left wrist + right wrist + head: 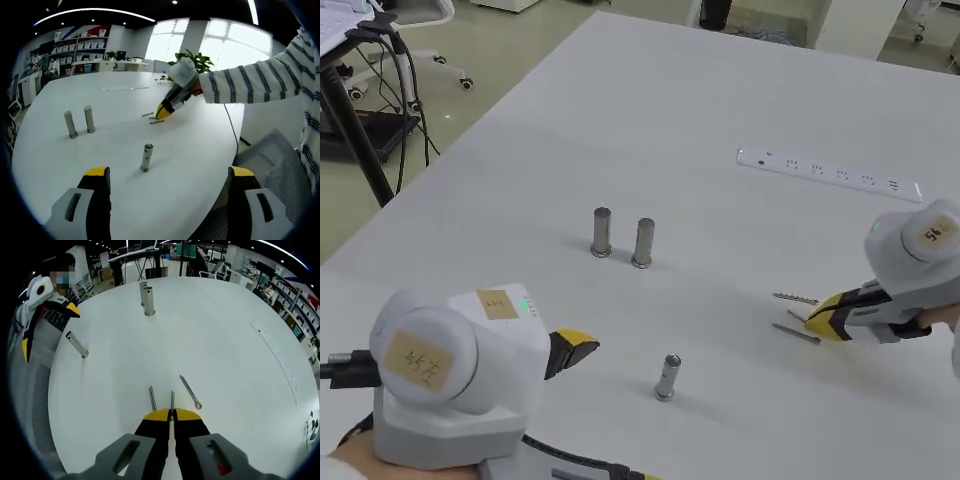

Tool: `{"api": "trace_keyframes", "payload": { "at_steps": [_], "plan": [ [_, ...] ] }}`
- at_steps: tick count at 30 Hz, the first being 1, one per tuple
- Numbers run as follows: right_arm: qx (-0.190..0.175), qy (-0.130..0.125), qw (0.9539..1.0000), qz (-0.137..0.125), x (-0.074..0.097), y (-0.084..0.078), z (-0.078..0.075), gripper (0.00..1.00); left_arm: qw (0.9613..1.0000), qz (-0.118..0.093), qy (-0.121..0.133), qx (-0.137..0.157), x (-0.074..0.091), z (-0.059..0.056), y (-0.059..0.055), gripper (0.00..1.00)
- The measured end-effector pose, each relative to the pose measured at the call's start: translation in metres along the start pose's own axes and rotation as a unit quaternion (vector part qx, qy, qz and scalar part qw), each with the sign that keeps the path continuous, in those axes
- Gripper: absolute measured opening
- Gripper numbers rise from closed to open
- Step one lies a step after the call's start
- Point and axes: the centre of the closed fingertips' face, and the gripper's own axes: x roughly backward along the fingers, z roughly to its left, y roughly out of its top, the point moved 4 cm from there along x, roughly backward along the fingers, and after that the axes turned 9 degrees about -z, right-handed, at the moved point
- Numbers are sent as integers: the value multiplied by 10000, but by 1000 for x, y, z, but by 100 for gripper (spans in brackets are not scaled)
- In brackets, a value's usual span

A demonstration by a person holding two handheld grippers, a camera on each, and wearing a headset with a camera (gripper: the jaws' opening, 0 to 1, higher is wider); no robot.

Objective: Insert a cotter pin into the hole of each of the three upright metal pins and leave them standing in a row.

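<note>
In the left gripper view, you hold your left tool (169, 172) low and level over the tabletop (200, 150). Its jaws are spread wide apart with nothing between them. The near metal pin (146, 157) stands upright just ahead of the gap, toward 12 o'clock.

In the head view, the left far metal pin (601, 232) and the right far metal pin (643, 243) stand upright side by side, close but apart, at 11 o'clock from the near one.

Your right tool (171, 415) reaches in from 3 o'clock of the head view on an outstretched arm in a striped sleeve (250, 82), nose tilted down to the tabletop. Its jaws are pressed together on the near end of the middle cotter pin (172, 400), which points to 12 o'clock in the right gripper view. The left cotter pin (152, 397) lies just beside it at 9 o'clock. The right cotter pin (190, 391) lies at 2 o'clock, angled away. A power strip (830, 172) lies well beyond.
</note>
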Motion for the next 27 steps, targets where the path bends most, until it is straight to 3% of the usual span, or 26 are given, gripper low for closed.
{"api": "trace_keyframes", "payload": {
  "at_steps": [4, 11, 15, 18, 24, 27],
  "plan": [
    [139, -2, 9998, 141, 0, 1, -1, 0, 9999, -136, 4, 66, 0, 0, 5, 96],
    [366, -21, 9987, 363, -1, 4, 0, 0, 9999, -125, 30, 51, 2, 2, 7, 95],
    [456, -46, 9985, 290, 2, 13, 1, 0, 9998, -154, 53, 61, 3, 3, 9, 94],
    [762, -113, 9963, 378, 7, 16, 0, 0, 9998, -174, 41, 26, 3, 1, 11, 94],
    [897, -233, 9956, 161, 18, 28, 1, 0, 9998, -186, 35, 9, 3, 0, 12, 93],
    [969, -312, 9948, -84, 28, 39, 7, 0, 9998, -209, 32, 47, 3, -1, 13, 92]
  ]
}}
